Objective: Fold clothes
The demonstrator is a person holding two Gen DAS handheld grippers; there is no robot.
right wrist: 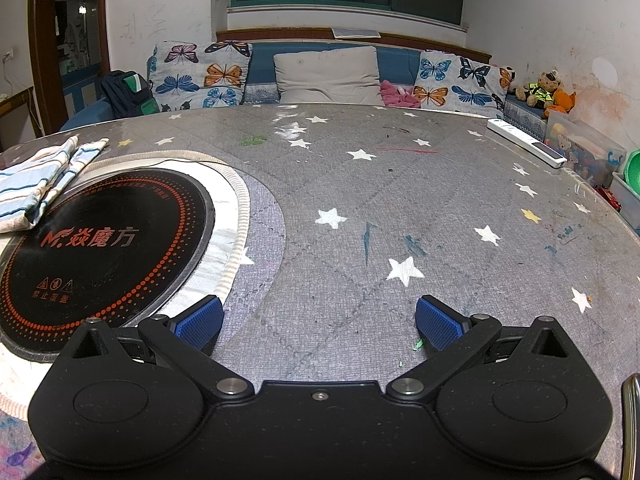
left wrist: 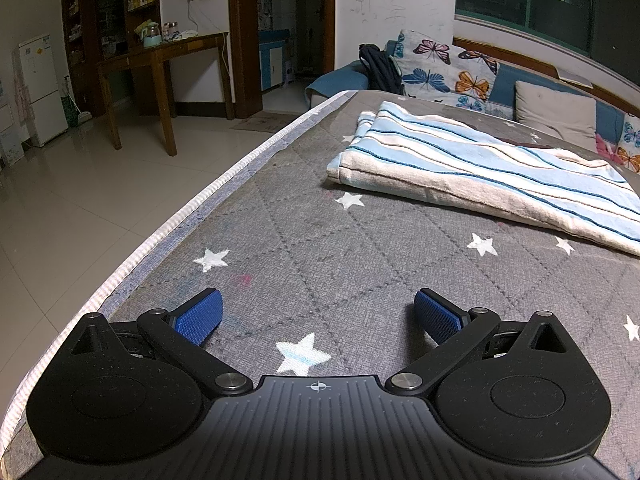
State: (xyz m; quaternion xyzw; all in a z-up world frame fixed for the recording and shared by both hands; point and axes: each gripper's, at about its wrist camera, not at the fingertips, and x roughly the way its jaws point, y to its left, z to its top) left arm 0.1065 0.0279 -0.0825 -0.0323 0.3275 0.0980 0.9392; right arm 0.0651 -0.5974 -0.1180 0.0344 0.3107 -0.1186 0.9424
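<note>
A: Tongs state? Both released. Left tongs (left wrist: 318, 314) spread wide over the bare tabletop (left wrist: 320, 240), right tongs (right wrist: 320, 322) the same, nothing between the pads on either.

B: And the cloth?

A: Striped towel (left wrist: 480, 172) lay folded flat on the tabletop, far and to the right of the left tongs, well apart. In the right wrist view it sat at the far left, one end (right wrist: 36, 184) overlapping the rim of the round black cooktop (right wrist: 104, 248).

B: Risks?

A: As a guess: pinching only the top layer would peel the fold open. Dragging it could bunch it on the cooktop's rim. The tabletop edge (left wrist: 200, 204) ran close on the left, so a slid towel might go off onto the floor.

B: Any text?

A: Cooktop read "M" then 焱魔方 in orange, I think. Warning triangles with 禁止覆盖 below, small, not certain. Nothing else was legible.
</note>
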